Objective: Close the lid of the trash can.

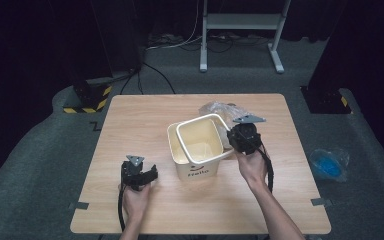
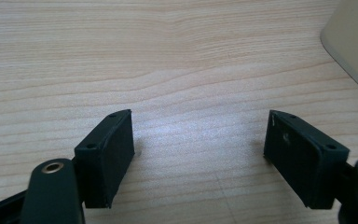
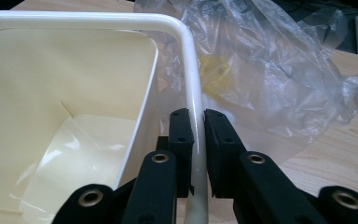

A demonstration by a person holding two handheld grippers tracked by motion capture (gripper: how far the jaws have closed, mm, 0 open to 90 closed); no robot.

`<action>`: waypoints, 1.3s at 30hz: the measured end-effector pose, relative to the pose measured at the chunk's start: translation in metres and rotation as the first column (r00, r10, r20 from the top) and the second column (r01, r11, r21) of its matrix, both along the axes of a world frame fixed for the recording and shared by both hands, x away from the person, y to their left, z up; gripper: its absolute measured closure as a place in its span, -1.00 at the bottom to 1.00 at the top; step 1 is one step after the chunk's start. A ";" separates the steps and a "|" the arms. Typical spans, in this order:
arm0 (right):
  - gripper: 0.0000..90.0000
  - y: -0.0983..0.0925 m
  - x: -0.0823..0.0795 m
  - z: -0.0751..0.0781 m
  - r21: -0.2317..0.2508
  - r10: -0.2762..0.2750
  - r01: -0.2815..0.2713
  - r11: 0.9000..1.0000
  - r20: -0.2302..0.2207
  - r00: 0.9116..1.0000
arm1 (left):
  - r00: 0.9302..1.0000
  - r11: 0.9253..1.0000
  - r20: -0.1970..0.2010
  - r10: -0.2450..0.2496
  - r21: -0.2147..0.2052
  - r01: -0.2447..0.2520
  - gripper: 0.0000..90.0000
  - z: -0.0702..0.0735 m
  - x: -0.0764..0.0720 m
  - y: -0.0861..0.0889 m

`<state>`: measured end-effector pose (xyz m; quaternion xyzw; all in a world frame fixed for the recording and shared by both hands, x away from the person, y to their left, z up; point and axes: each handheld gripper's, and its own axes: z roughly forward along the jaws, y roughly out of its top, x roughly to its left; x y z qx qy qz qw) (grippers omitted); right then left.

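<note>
A cream plastic bin (image 1: 198, 150) stands near the middle of the wooden table (image 1: 130, 115), with a second cream bin, the inner bin (image 1: 202, 137), nested in it and tilted so that its rim rides up toward the far right. The outer one carries dark lettering on its near face.

The right gripper (image 1: 245, 137), held in the person's right hand (image 1: 252, 165), sits at the right side of the bins. In the right gripper view its jaws are nearly closed on the inner bin's right rim (image 3: 193, 88), one pad inside the wall and one outside, both pressing on the thin white edge.

Just beyond that rim, on the far right of the bins, lies a crumpled clear plastic bag (image 3: 265, 70), touching or very close to the bin wall; something yellowish shows faintly through it.

The left gripper (image 1: 139, 175), in the left hand (image 1: 136, 197), rests low over the table to the near left of the bins, well apart from them. In the left gripper view its jaws stand wide apart with only bare wood between them, and a corner of the cream bin (image 2: 354, 51) shows at the far right.

On the grey floor to the right of the table lies a blue object in a clear bag (image 1: 328, 164)
</note>
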<state>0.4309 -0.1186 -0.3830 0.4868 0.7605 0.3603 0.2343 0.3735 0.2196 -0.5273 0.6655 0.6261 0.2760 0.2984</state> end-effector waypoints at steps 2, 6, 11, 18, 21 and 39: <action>0.82 0.002 0.000 0.000 -0.001 -0.002 0.002 1.000 -0.003 1.000 | 1.000 1.000 0.000 0.000 0.000 0.000 -0.46 0.000 0.000 0.000; 0.82 0.006 0.000 0.000 -0.005 0.000 0.000 1.000 -0.005 1.000 | 1.000 1.000 0.000 0.000 0.000 0.000 -0.46 0.000 0.000 0.000; 0.82 0.011 0.000 0.002 -0.005 0.002 -0.002 1.000 -0.003 1.000 | 1.000 1.000 0.003 0.002 -0.003 -0.002 -0.46 0.000 0.000 0.000; 0.82 0.018 0.001 0.001 -0.012 0.002 -0.002 1.000 -0.006 1.000 | 1.000 1.000 0.001 0.000 -0.002 0.000 -0.46 0.000 0.000 0.000; 0.82 0.020 0.001 0.000 -0.010 0.000 0.000 1.000 -0.010 1.000 | 1.000 1.000 0.000 0.000 -0.002 0.000 -0.46 0.000 0.000 0.000; 0.81 0.029 0.000 0.002 -0.010 -0.013 0.013 1.000 -0.010 1.000 | 1.000 1.000 0.001 -0.001 -0.003 0.001 -0.46 0.000 0.000 0.000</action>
